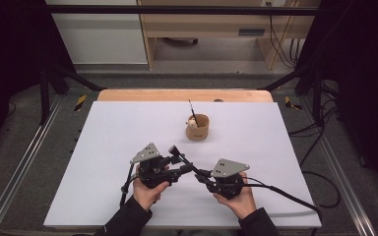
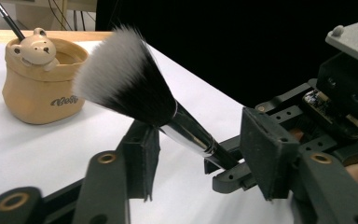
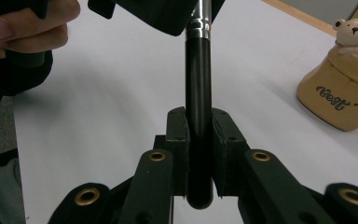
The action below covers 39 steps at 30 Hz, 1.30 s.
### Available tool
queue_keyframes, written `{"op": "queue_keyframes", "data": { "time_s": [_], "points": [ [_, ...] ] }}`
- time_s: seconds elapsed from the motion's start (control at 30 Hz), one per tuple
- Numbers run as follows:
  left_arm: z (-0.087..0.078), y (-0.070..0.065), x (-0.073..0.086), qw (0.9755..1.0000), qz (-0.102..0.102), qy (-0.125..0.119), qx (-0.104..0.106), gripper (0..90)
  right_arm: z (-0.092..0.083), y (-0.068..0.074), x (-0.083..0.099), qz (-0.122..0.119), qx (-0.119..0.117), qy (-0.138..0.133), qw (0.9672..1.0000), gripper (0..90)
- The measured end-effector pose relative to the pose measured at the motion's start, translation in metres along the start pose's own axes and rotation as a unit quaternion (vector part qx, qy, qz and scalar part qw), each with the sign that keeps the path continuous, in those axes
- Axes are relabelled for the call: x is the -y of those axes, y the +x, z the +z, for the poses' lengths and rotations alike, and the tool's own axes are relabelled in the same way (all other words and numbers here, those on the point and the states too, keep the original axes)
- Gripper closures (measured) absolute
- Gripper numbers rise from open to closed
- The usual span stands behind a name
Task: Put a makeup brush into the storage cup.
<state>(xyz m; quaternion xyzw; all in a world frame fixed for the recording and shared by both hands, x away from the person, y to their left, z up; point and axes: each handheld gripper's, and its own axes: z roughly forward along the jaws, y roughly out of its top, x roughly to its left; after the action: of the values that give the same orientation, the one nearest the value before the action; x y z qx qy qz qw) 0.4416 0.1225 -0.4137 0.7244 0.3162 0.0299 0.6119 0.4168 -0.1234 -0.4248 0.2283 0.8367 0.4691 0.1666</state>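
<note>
White worktop [image 1: 108,147], bear pot [image 1: 198,128] holding one thin brush [image 1: 192,112].
Right claw [image 3: 199,140] clamps makeup brush [image 2: 140,95]; left claw [image 2: 200,149] open around it.

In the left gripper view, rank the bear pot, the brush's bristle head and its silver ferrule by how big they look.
1-2. Brush bristle head and bear pot: look alike; the brush is nearer the camera, so unranked.
3. Silver ferrule: smallest.
</note>
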Motion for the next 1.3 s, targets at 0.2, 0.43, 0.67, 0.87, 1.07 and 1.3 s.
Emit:
{"op": "queue_keyframes", "data": {
  "time_s": [0.2, 0.43, 0.67, 0.87, 1.07, 1.3],
  "points": [
    [-0.0010, 0.0012, 0.0002, 0.9999, -0.010, -0.003, 0.004, 55.0, -0.0002, 0.0003, -0.0002, 0.000, -0.001, -0.006, 1.0000, 79.5],
    [-0.0027, 0.0013, 0.0001, 0.9998, -0.017, -0.009, 0.004, 60.8, 0.0001, 0.0007, 0.0000, 0.000, -0.005, -0.009, 1.0000, 79.5],
    [-0.0039, 0.0022, 0.0002, 0.9996, -0.024, -0.013, 0.008, 66.1, 0.0007, 0.0011, 0.0004, 0.000, -0.008, -0.008, 0.9999, 79.4],
    [-0.0043, 0.0008, 0.0001, 0.9996, -0.023, -0.011, 0.013, 68.6, 0.0026, 0.0015, 0.0015, -0.002, -0.010, -0.004, 0.9999, 79.3],
    [-0.0053, -0.0011, -0.0003, 0.9994, -0.022, -0.016, 0.021, 71.7, 0.0042, 0.0023, 0.0022, -0.004, -0.013, -0.001, 0.9999, 79.3],
    [-0.0057, -0.0031, -0.0003, 0.9993, -0.020, -0.017, 0.028, 74.7, 0.0061, 0.0032, 0.0026, -0.008, -0.015, 0.001, 0.9999, 79.1]
  ]
}}
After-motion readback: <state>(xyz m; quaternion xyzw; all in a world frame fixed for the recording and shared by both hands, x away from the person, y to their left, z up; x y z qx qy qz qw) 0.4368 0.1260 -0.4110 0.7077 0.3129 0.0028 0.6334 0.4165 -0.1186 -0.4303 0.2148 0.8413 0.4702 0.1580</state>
